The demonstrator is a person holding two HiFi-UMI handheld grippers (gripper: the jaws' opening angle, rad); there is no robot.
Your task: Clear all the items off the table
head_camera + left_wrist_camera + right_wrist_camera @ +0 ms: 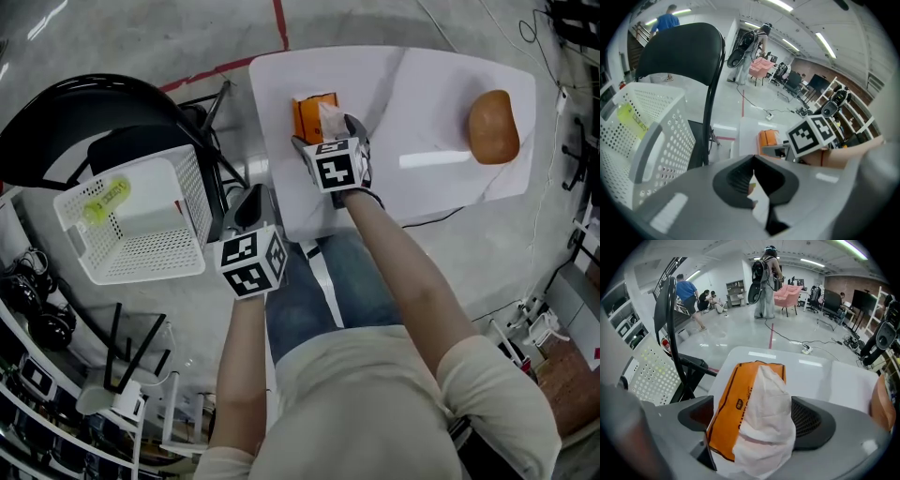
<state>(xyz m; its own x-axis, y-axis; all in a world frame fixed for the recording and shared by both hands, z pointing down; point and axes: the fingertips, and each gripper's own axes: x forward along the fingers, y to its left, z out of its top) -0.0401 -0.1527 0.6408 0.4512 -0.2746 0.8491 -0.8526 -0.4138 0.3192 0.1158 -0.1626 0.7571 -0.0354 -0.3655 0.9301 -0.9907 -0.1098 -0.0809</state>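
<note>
Nearest to the person, the left gripper [752, 174] is held off the near left corner of the table [422, 84], with its fingers pressed together and nothing between them. To its left a white basket [141, 246] is seen on a black chair [84, 112], and a small yellow-green thing [106, 199] lies already inside it.

A little farther, at the near left part of the table, the right gripper [754, 417] is lowered over an orange tissue pack [736, 404]. Its fingers are spread wide, one on each side of the pack, and no firm press on the pack can be seen. The pack lies flat on the table. Its long axis runs from near to far, almost in line with the gripper, so the fingers are set across its short side. A white tissue [766, 418] stands up out of its top, towards the near end.

The step in hand is judged to be the picking up of this pack. For the next move, the fingers must be closed on the two long sides, below the loose tissue, and then the pack must be lifted and carried left to the basket.

Farther and to the right, a brown rounded thing [493, 127], perhaps a loaf, is not yet cleared away.
</note>
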